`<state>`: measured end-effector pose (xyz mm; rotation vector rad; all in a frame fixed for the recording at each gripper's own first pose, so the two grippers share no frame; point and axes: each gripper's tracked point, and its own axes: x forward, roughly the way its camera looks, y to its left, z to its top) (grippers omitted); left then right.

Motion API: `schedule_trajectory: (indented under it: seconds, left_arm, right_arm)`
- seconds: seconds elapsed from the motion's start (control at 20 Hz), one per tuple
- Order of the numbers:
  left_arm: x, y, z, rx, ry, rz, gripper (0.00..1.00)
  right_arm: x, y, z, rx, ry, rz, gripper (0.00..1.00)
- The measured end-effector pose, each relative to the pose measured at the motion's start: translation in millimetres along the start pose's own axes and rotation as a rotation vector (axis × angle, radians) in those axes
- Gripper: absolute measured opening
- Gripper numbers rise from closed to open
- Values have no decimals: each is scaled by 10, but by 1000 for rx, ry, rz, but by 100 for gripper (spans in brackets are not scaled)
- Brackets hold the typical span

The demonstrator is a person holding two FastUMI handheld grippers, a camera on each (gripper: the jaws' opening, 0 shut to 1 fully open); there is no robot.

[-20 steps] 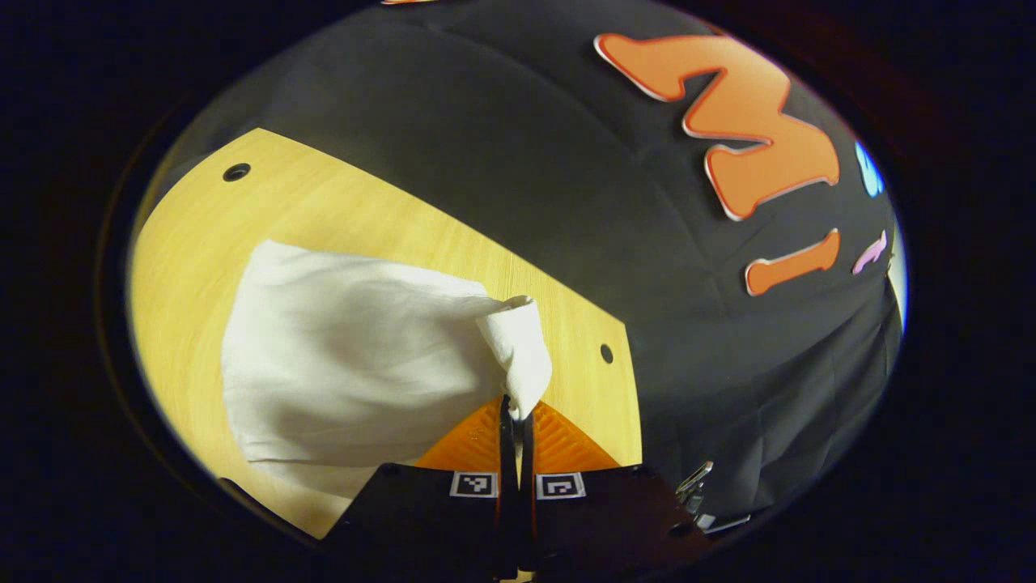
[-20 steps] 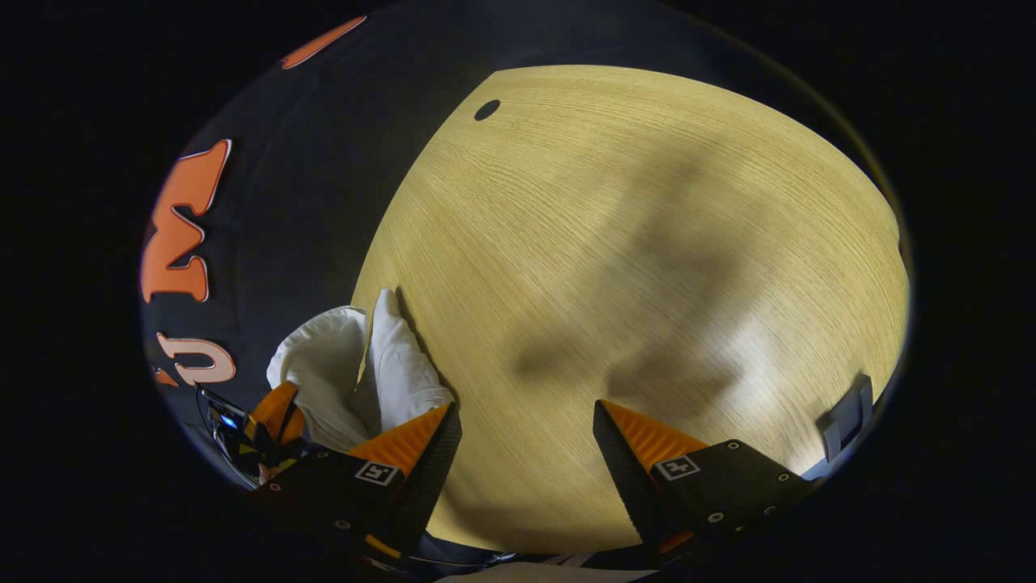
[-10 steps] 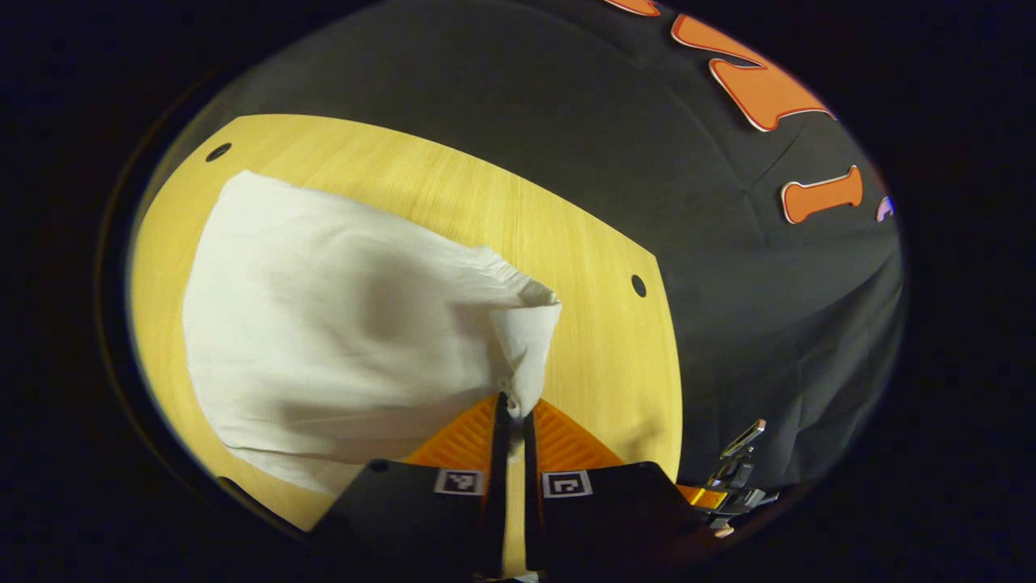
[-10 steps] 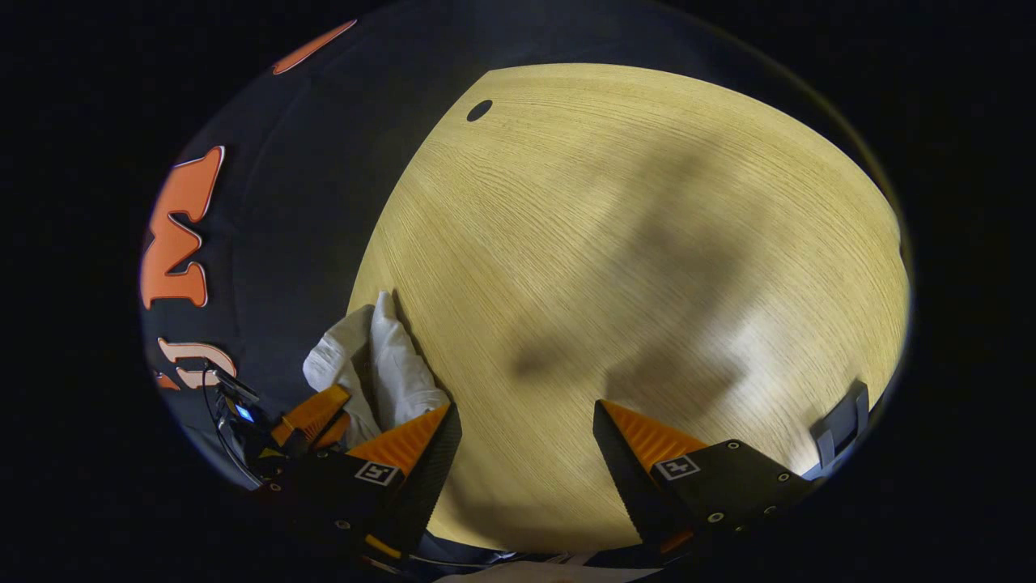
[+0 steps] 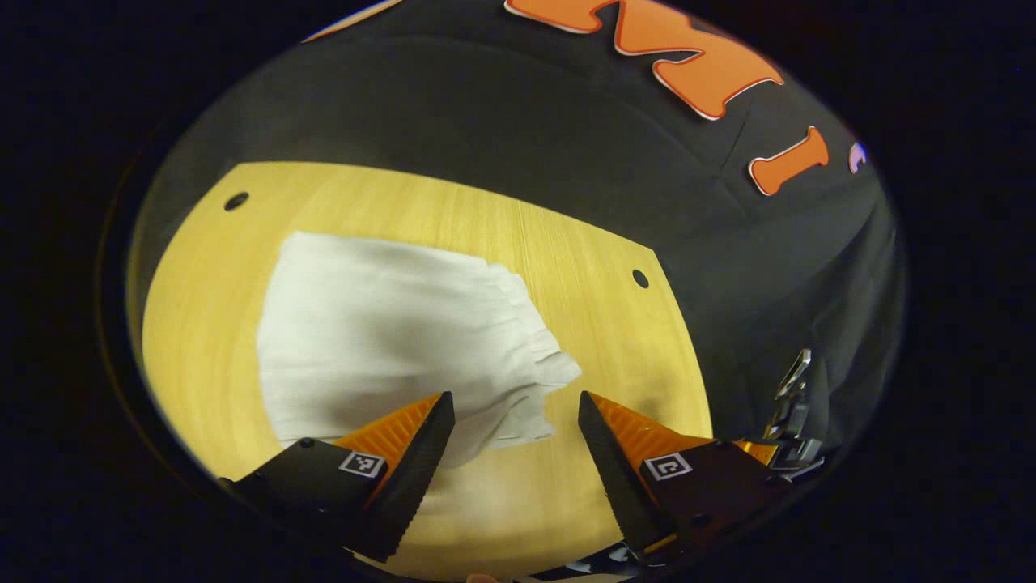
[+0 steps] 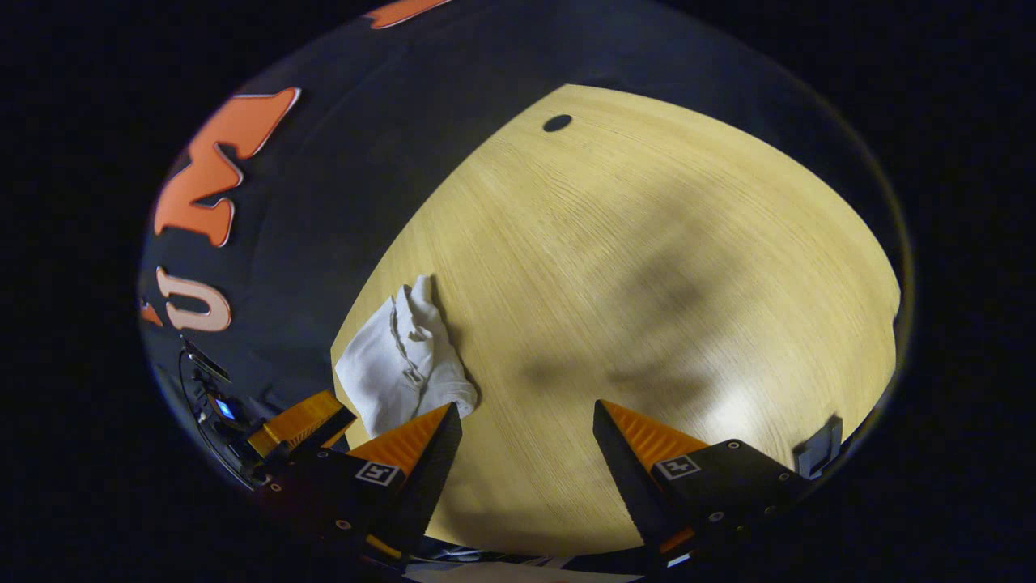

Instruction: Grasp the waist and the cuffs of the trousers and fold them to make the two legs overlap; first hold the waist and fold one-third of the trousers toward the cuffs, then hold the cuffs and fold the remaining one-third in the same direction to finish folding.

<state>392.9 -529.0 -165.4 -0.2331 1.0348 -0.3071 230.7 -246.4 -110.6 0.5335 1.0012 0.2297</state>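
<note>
Although the white trousers lie flat on the wooden worktop as a compact folded packet, how many layers it holds cannot be read from either view, so the folding looks finished or nearly so, judged only by the short rectangular shape and the gathered waist edge at its right side. What may be left is at most a tidy of that rumpled edge. In the left gripper view the left tongs are spread wide and released, gripping nothing, with one finger over the near edge of the cloth and the other over bare wood; whether that finger touches the fabric I cannot tell. In the right gripper view the right tongs are likewise gaping and empty above bare worktop, well clear of anything to grip, with the trousers just beside their left finger near the worktop's edge.
</note>
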Motion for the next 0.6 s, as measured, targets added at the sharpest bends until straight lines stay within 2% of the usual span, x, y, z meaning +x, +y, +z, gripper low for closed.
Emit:
schedule_trajectory:
  seconds: [0.35, 0.55, 0.6]
  left_arm:
    - [-845, 679, 400, 78, -224, 167, 100]
    - [-1134, 1078, 599, 102, -328, 233, 100]
    - [-1377, 1243, 621, 99, -351, 244, 100]
  right_arm:
    - [-441, 772, 453, -394, -256, -21, 99]
    - [-682, 1321, 552, -536, -423, 19, 98]
    - [-721, 1449, 540, -547, -457, 33, 98]
